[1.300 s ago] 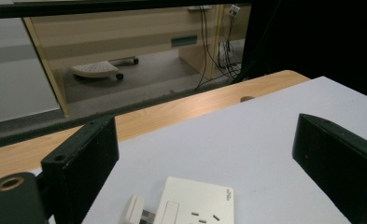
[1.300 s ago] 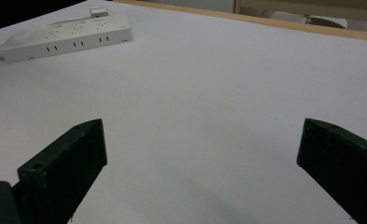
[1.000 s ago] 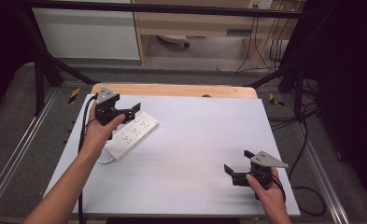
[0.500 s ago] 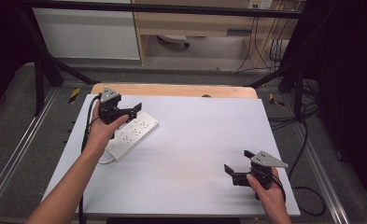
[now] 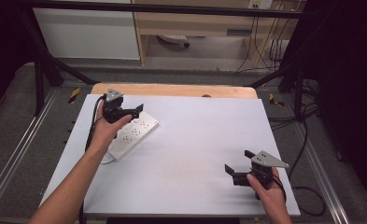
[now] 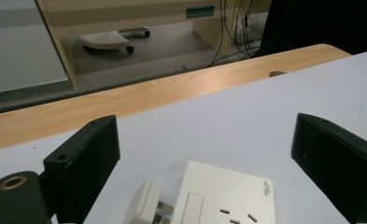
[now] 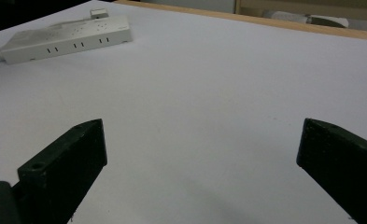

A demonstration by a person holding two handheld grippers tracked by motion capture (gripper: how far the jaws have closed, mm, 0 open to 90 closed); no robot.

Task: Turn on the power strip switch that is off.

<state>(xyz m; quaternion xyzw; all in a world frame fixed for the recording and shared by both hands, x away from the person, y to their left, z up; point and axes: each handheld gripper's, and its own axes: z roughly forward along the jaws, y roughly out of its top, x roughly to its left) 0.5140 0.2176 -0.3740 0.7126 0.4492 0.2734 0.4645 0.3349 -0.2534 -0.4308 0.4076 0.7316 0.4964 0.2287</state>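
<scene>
The left gripper point(image 5: 135, 110), held in a person's left hand point(image 5: 107, 131) at the far left of the white table point(image 5: 200, 140), has its two black jaws spread wide and grips nothing. In the left gripper view the jaws stand well apart with the end of a white power strip point(image 6: 225, 198) lying on the table below and between them; whether either jaw touches the strip cannot be told. A small white plug-like piece point(image 6: 146, 201) sits at the strip's near-left corner, just beside the left jaw. Beyond the jaws runs the table's bare wooden edge point(image 6: 139, 95), with the floor and a pale cabinet base farther off. From above, the strip point(image 5: 133, 135) lies diagonally under and just behind this gripper, its far end beneath the jaws and its near end by the person's wrist, where a white cable curls out. The right gripper point(image 5: 235, 170), in the right hand point(image 5: 270, 196) at the near right of the table, is likewise wide open and holds nothing, its jaws over bare tabletop. In the right gripper view the power strip point(image 7: 62, 35) lies well apart from it, far ahead to the left. No containers are on the table.
</scene>
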